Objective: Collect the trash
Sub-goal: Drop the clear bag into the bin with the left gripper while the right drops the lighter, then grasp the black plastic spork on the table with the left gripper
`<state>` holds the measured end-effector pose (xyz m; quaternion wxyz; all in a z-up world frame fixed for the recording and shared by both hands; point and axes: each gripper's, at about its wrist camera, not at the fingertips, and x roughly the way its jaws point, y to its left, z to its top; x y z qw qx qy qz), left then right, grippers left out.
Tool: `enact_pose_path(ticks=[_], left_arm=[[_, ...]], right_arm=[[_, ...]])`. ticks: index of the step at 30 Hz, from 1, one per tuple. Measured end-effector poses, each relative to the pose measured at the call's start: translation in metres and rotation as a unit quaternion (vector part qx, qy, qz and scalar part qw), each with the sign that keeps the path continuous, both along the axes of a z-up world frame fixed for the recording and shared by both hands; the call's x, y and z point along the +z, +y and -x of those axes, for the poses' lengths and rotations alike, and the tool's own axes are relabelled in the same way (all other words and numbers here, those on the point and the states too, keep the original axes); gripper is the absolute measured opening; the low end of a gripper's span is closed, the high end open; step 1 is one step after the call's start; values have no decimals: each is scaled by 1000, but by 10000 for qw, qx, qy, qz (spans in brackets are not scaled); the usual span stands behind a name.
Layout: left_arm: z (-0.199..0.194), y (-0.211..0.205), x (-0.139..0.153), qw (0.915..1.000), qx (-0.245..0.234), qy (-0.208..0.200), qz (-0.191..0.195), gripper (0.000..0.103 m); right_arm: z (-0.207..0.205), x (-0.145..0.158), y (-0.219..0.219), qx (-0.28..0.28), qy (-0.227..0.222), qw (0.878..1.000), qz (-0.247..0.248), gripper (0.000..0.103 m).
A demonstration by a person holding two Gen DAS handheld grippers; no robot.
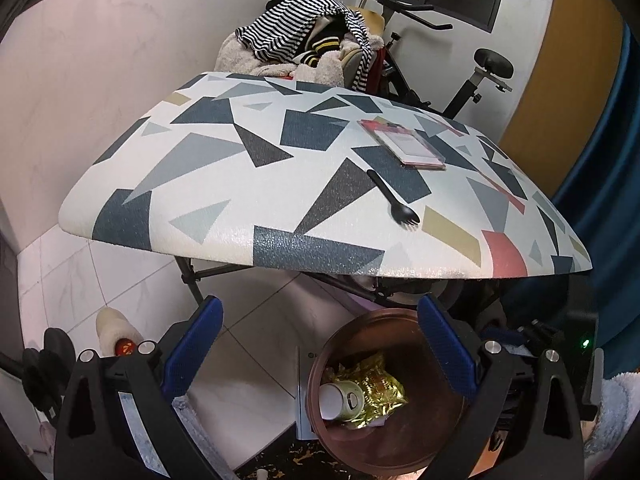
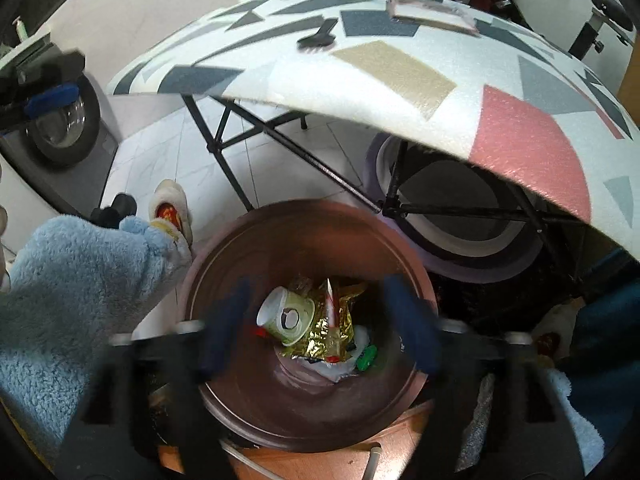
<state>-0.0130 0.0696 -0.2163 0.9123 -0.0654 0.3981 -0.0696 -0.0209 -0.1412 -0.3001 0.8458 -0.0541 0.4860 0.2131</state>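
A copper-brown round bin (image 2: 224,392) stands on the floor below the table's near edge. Inside lie a white paper cup (image 2: 286,316), crumpled gold foil wrapper (image 2: 336,336) and a green scrap (image 2: 366,356). My right gripper (image 2: 316,320) hangs straight over the bin mouth, blurred, its blue fingers (image 2: 226,324) spread wide with nothing between them. My left gripper (image 1: 320,344) is open and empty, beside the bin (image 1: 400,432). On the patterned table (image 1: 224,184) lie a black plastic spork (image 1: 394,196) and a pink clear-wrapped packet (image 1: 404,142).
A person's fluffy blue sleeve (image 2: 80,304) and slippered foot (image 2: 170,208) are left of the bin. Black folding table legs (image 2: 248,128) cross behind it. A clothes-piled chair (image 1: 304,48) and an exercise bike (image 1: 472,80) stand behind the table, a washing machine (image 2: 60,120) at left.
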Motion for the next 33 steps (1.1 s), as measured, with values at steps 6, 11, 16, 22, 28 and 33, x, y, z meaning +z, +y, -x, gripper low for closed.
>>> enact_pose_path(ticks=[6, 11, 16, 22, 28, 33], left_arm=[[-1, -4, -3, 10000, -49, 62, -58, 95], [-8, -15, -2, 9997, -241, 81, -68, 95], [-28, -36, 7, 9991, -406, -16, -136, 95], [-85, -64, 12, 9991, -391, 13, -129, 89], [-147, -88, -6, 9989, -61, 419, -183, 79], [-173, -109, -23, 9963, 106, 515, -679, 74]], right_arm=[[-1, 20, -18, -434, -398, 9982, -108, 97], [-9, 40, -41, -772, -723, 9942, -207, 97], [-29, 59, -66, -1134, -897, 9892, -239, 97], [-44, 74, -89, -1454, -1049, 9832, -334, 97], [-58, 82, -109, -1695, -1148, 9778, -439, 97], [-66, 84, -122, -1838, -1151, 9746, -560, 97]])
